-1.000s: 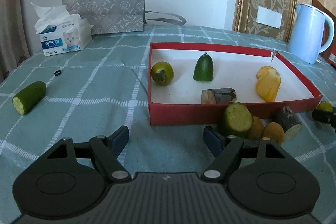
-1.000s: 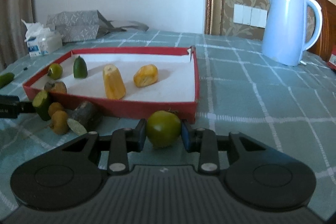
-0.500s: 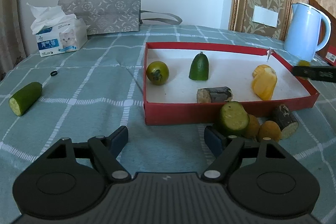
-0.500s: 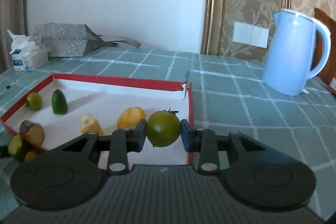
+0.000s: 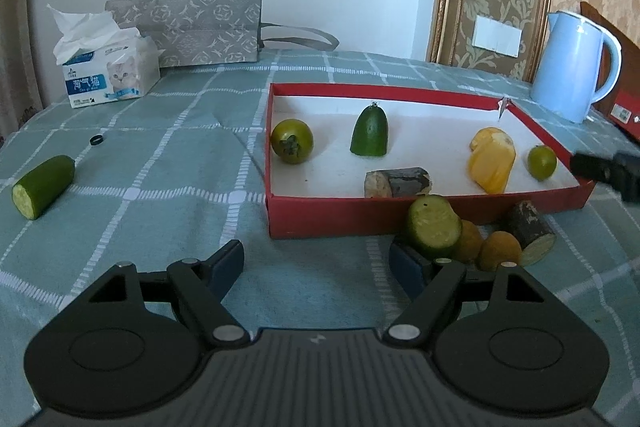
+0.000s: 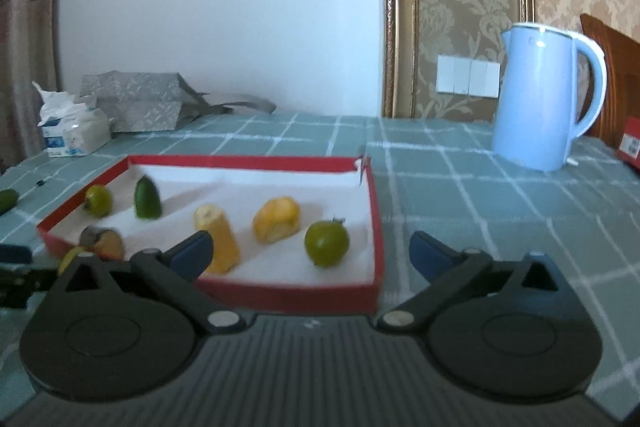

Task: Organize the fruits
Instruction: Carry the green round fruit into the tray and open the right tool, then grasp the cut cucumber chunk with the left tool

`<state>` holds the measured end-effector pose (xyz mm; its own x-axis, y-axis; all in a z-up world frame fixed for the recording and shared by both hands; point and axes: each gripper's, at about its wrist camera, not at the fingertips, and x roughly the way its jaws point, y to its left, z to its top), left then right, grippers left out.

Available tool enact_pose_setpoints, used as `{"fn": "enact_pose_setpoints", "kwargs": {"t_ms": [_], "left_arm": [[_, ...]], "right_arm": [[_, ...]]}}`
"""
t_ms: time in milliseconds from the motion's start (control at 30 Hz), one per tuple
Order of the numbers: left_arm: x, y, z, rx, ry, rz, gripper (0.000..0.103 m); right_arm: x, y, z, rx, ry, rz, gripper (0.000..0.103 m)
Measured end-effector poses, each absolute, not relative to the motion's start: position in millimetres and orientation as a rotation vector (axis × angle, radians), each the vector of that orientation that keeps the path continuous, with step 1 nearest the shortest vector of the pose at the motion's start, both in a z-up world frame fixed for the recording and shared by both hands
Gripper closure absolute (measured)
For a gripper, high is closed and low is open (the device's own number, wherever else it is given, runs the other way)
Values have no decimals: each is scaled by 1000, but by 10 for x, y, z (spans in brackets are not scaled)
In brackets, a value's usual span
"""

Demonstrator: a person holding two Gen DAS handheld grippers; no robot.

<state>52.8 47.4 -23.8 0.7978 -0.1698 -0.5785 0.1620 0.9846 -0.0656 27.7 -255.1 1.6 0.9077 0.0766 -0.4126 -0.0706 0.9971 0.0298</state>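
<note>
A red box (image 5: 328,223) (image 6: 288,293) lined white holds two green round fruits (image 5: 292,141) (image 6: 327,243), a green cucumber tip (image 5: 370,137), yellow pieces (image 5: 492,161) (image 6: 276,219) and a brown stub (image 5: 396,182). The near-right green fruit (image 5: 542,163) lies free in the box. Outside its front wall lie a cucumber slice (image 5: 434,225), two orange pieces (image 5: 500,251) and a brown stub (image 5: 530,233). A cucumber half (image 5: 42,185) lies far left. My left gripper (image 5: 316,261) is open and empty. My right gripper (image 6: 312,251) is open over the box's near-right corner.
A blue kettle (image 5: 576,65) (image 6: 548,95) stands at the back right. A tissue box (image 5: 106,71) and a grey bag (image 5: 192,25) sit at the back left. A small black ring (image 5: 96,139) lies on the green checked cloth (image 5: 160,187).
My right gripper carried the green fruit over the box, opened and let it go; the fruit now lies in the box's near-right corner. The left gripper barely moved.
</note>
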Motion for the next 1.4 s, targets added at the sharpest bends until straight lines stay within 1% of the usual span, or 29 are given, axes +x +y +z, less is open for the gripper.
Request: {"fn": "enact_pose_setpoints", "kwargs": {"t_ms": [133,233,467,800,1133,1233,1400], "left_arm": [[475,473,-230,-12,608,-185,23],[406,479,-222,-16,593,-206,23],[250,375,-161,5,524,-248,23],[354,227,-185,-27,582,-238,23],[478,90,-160,-12,594,-195,23],[511,59,-145,-12,590,-171,21],[553,23,-128,4,583,-157,21]], "right_arm": [[214,-2628,-77,80,476,84,0],[160,-2709,-67,147,458,86,0],[196,-2650,-138,135,520,102,0],[239,-2630,-221,132,568,102,0],[280,-2603,-252,126,602,109,0],[277,-2596,-252,121,604,112,0],[281,-2589,-255,118,609,116,0]]}}
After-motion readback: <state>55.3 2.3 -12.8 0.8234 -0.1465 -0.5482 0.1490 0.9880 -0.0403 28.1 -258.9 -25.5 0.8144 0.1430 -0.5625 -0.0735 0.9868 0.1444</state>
